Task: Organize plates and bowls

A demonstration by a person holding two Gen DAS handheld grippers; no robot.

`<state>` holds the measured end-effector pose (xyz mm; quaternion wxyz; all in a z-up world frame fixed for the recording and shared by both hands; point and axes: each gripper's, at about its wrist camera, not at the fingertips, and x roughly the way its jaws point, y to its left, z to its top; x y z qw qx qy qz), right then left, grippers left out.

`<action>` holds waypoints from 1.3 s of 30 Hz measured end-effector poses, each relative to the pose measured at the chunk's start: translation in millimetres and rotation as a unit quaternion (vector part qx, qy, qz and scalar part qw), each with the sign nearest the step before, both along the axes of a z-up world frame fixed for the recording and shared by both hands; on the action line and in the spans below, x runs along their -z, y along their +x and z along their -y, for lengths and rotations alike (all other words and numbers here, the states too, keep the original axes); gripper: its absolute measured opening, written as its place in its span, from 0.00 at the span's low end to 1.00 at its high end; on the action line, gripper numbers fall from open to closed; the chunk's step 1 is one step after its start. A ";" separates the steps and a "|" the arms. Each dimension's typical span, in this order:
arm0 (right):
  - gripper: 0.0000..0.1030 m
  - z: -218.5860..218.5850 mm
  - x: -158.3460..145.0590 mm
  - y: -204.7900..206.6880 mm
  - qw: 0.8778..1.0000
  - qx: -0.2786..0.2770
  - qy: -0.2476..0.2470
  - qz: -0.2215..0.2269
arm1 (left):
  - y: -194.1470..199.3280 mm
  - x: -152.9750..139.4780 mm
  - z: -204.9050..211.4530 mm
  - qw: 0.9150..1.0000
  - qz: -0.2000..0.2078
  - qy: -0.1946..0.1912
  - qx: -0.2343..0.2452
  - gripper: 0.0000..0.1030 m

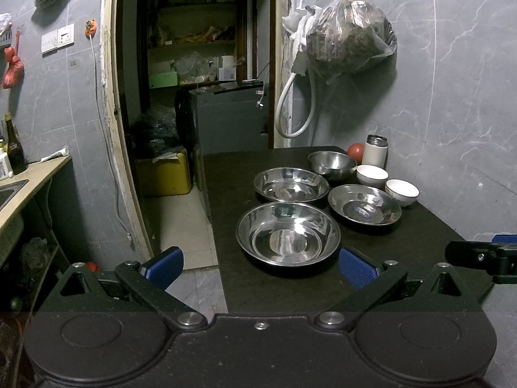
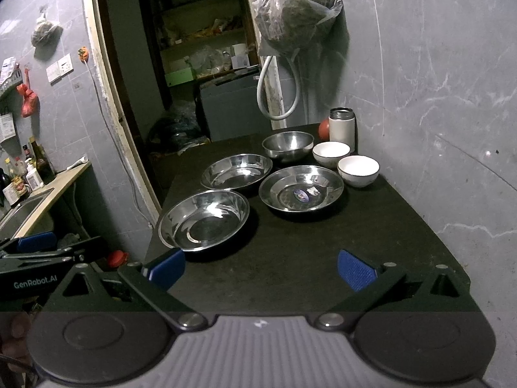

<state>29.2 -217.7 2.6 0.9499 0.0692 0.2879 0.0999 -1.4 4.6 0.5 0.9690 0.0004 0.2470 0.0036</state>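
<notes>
On a dark table (image 1: 274, 291) (image 2: 290, 274) lie three wide steel plates: a near one (image 1: 288, 233) (image 2: 204, 220), a far left one (image 1: 291, 184) (image 2: 236, 171) and a right one with a sticker (image 1: 364, 209) (image 2: 301, 188). Behind them stands a deeper steel bowl (image 1: 332, 161) (image 2: 287, 144). Two white bowls (image 1: 371, 174) (image 1: 401, 192) (image 2: 331, 153) (image 2: 358, 169) sit by the wall. My left gripper (image 1: 260, 266) is open just in front of the near plate, holding nothing. My right gripper (image 2: 261, 268) is open over the bare front of the table, also holding nothing.
A white flask (image 1: 374, 150) (image 2: 342, 127) and a tomato (image 1: 355, 151) (image 2: 324, 129) stand at the table's back corner. A filled plastic bag (image 1: 350, 35) (image 2: 299, 13) hangs above. The table's left edge drops to the floor; a counter with a sink (image 1: 19, 187) (image 2: 32, 203) is at left.
</notes>
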 end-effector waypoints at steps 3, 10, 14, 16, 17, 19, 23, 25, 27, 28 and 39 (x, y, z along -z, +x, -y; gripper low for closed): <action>1.00 0.1 0.0 0.1 1.000 0.000 0.000 0.000 | 0.0 0.0 0.2 1.000 0.000 0.000 0.000 0.99; 1.00 -0.9 4.1 3.3 1.000 -0.002 -0.001 -0.003 | -0.4 0.0 -4.0 1.000 -0.002 0.000 -0.003 0.99; 1.00 -3.4 7.0 8.9 1.000 -0.005 -0.001 -0.008 | 2.0 2.6 -15.2 1.000 -0.010 -0.003 -0.007 0.99; 1.00 -3.3 7.4 11.7 1.000 -0.007 -0.001 -0.011 | 3.6 4.6 -17.6 1.000 -0.015 -0.007 -0.006 0.99; 1.00 -3.7 8.3 13.3 1.000 -0.007 -0.001 -0.013 | 5.6 6.1 -18.6 1.000 -0.019 -0.011 -0.004 0.99; 1.00 -3.0 9.5 16.1 1.000 -0.008 -0.001 -0.017 | 9.1 8.3 -17.6 0.999 -0.030 -0.018 -0.001 0.99; 1.00 -1.9 13.1 24.8 1.000 -0.009 0.000 -0.027 | 20.6 16.6 -17.7 0.998 -0.059 -0.035 0.000 0.99; 1.00 -1.6 15.5 29.7 0.999 -0.009 0.001 -0.031 | 24.8 20.1 -19.2 0.997 -0.066 -0.046 0.000 0.99; 1.00 -0.3 18.0 36.4 0.999 -0.011 0.002 -0.036 | 30.8 23.2 -19.4 0.996 -0.072 -0.050 -0.002 0.99; 1.00 0.5 19.4 41.2 0.999 -0.011 0.003 -0.039 | 33.9 24.7 -19.3 0.996 -0.075 -0.051 -0.002 0.99; 1.00 1.7 36.7 115.0 0.996 -0.060 0.014 -0.067 | 89.0 36.8 -18.3 0.991 -0.109 -0.074 -0.007 0.98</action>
